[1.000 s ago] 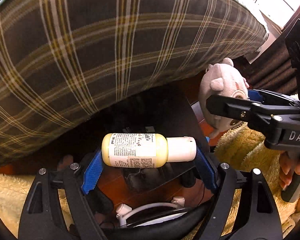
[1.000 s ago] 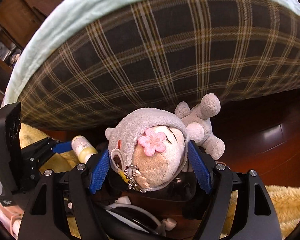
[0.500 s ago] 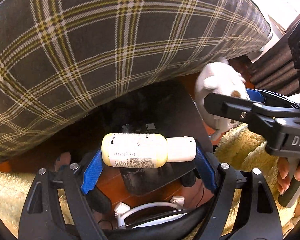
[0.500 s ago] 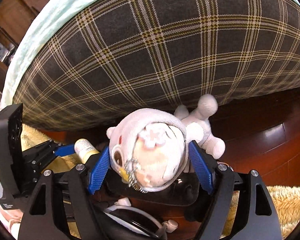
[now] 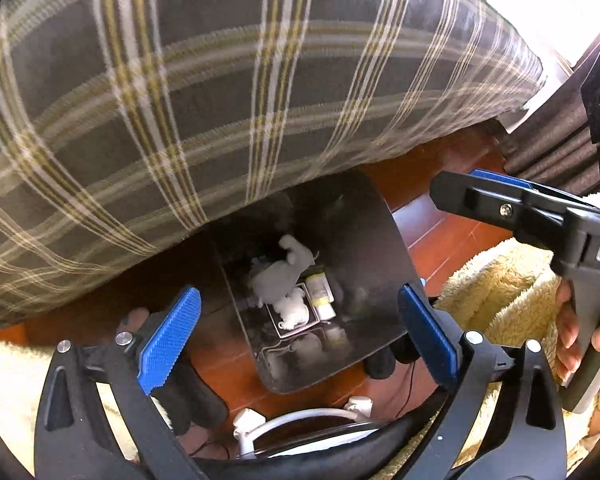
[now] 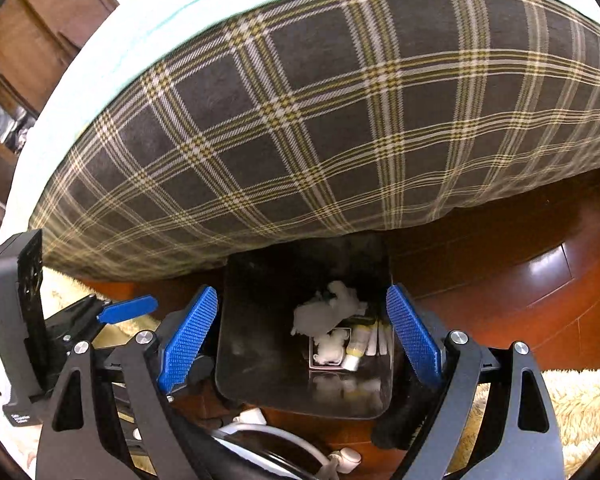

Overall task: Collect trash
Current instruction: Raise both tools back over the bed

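Observation:
A glossy black bin stands on the wood floor below both grippers; it also shows in the right wrist view. Inside lie a grey-white plush toy and a small yellow bottle; both show in the right wrist view too, the plush and the bottle. My left gripper is open and empty above the bin. My right gripper is open and empty above it; it also shows at the right of the left wrist view.
A dark plaid bed cover hangs over the far side of the bin, seen also in the right wrist view. A cream shaggy rug lies to the right. A white cable with plugs lies on the red-brown wood floor.
Both grippers have opened. The bottle has dropped from the left one and the plush toy from the right one; both now lie inside the black bin.

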`<action>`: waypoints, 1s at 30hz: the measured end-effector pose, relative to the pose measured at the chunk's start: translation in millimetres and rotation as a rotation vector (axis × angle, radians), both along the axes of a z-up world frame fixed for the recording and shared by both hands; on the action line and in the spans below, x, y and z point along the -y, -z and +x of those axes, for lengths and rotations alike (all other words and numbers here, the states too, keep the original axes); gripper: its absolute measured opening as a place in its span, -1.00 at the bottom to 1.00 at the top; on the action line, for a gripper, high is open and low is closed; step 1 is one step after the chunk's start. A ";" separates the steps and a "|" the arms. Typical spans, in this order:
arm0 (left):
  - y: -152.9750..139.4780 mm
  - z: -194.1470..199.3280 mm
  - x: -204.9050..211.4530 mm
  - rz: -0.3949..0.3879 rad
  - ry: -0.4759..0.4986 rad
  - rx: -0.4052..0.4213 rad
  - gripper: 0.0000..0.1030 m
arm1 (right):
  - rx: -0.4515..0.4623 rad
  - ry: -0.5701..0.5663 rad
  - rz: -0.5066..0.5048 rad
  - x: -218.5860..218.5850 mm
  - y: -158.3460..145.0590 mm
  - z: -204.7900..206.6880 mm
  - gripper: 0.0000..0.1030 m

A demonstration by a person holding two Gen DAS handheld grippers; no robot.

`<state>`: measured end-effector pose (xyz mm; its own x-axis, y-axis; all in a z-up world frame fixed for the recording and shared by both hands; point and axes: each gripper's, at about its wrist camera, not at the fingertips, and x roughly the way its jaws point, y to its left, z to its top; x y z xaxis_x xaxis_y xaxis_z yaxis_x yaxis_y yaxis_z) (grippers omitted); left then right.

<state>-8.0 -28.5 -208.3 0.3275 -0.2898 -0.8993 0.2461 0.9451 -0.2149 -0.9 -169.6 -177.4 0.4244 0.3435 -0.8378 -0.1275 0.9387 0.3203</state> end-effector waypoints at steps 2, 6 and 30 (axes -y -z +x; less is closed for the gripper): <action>-11.3 -1.1 -3.4 0.006 -0.007 0.031 0.82 | 0.018 0.009 0.007 2.3 -6.9 -0.9 0.70; -35.0 -6.9 -9.3 0.015 -0.019 0.094 0.83 | 0.095 0.016 0.015 7.9 -39.3 -4.1 0.70; -219.7 107.6 -74.3 0.019 -0.207 0.397 0.84 | 0.439 0.019 -0.140 -2.9 -206.0 128.0 0.91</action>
<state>99.5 45.8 11.4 0.6974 -0.1662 -0.6972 0.1113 0.9861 -0.1237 127.1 -166.8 28.6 0.7550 0.2282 -0.6147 -0.2049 0.9727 0.1094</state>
